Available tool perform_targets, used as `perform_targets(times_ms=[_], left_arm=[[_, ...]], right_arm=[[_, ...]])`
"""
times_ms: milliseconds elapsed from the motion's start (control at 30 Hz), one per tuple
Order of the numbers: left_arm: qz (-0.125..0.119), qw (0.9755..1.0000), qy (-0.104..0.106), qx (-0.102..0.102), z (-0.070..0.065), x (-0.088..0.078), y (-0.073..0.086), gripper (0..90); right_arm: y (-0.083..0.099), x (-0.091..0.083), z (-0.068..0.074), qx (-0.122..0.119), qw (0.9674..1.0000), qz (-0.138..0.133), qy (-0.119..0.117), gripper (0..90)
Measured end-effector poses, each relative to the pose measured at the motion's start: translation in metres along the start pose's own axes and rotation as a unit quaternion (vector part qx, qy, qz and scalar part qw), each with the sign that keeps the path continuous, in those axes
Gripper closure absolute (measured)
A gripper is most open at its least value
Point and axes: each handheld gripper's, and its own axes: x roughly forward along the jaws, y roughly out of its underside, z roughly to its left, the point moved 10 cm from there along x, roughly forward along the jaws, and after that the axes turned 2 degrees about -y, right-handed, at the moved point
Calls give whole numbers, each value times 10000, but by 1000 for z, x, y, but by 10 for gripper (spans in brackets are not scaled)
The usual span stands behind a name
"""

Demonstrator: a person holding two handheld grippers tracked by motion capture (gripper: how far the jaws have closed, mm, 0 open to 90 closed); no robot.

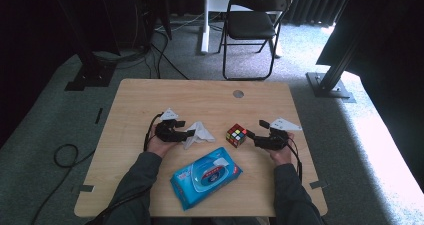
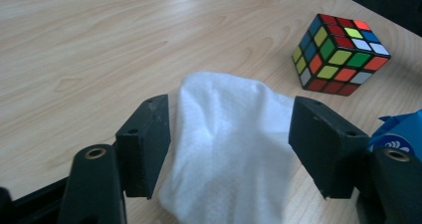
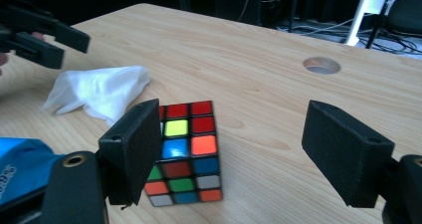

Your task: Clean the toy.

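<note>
Tabletop (image 1: 150,195) of light wood, seen from the high view, carries three items: a crumpled white wipe (image 1: 199,133) left of centre, a scrambled puzzle cube (image 1: 236,135) just right of it, and a blue wipes pack (image 1: 206,176) lying flat nearer the person, its long axis running diagonally from near-left to far-right and its white flap on top; whether the flap is sealed cannot be told. The left gripper (image 1: 190,132) points right with its tips at the wipe; the right gripper (image 1: 249,134) points left, tips just beside the cube. Left gripper view: the wipe (image 2: 231,149) lies on the table between the two black jaws, which stand apart; the pads bracket the cloth without clearly pinching it, so it is released. The cube (image 2: 340,54) sits beyond, to the right, and a corner of the pack (image 2: 395,132) shows at the right edge. Right gripper view: the jaws are spread wide; the cube (image 3: 185,152) rests flat against the left-hand jaw, ungrasped, with the wipe (image 3: 99,92) and left gripper (image 3: 59,40) farther off.
</note>
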Motion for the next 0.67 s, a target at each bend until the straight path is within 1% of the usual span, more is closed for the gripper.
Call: perform_targets(times_ms=[100,133,167,200,333,467,667], left_arm=[[-55,9999,-54,-80,4,-4,-1,316],[-55,9999,-54,-80,4,-4,-1,311],[-156,9997,-69,-152,7,-7,-2,311],[-188,9996,-97,-160,8,-9,-2,311],[-280,9993,-160,-181,12,-16,-4,311],[-395,9986,-244,-252,17,-24,-5,322],[-451,9981,-300,-301,22,-31,-3,328]], right_arm=[[0,-4,-7,65,9999,-22,94,235],[0,-4,-7,65,9999,-22,94,235],[1,-4,-8,80,9999,-18,119,236],[2,-5,-11,114,9998,1,179,237],[6,-6,-15,124,9996,31,235,243],[9,-6,-17,165,9994,66,280,244],[11,-6,-19,186,9993,73,316,245]])
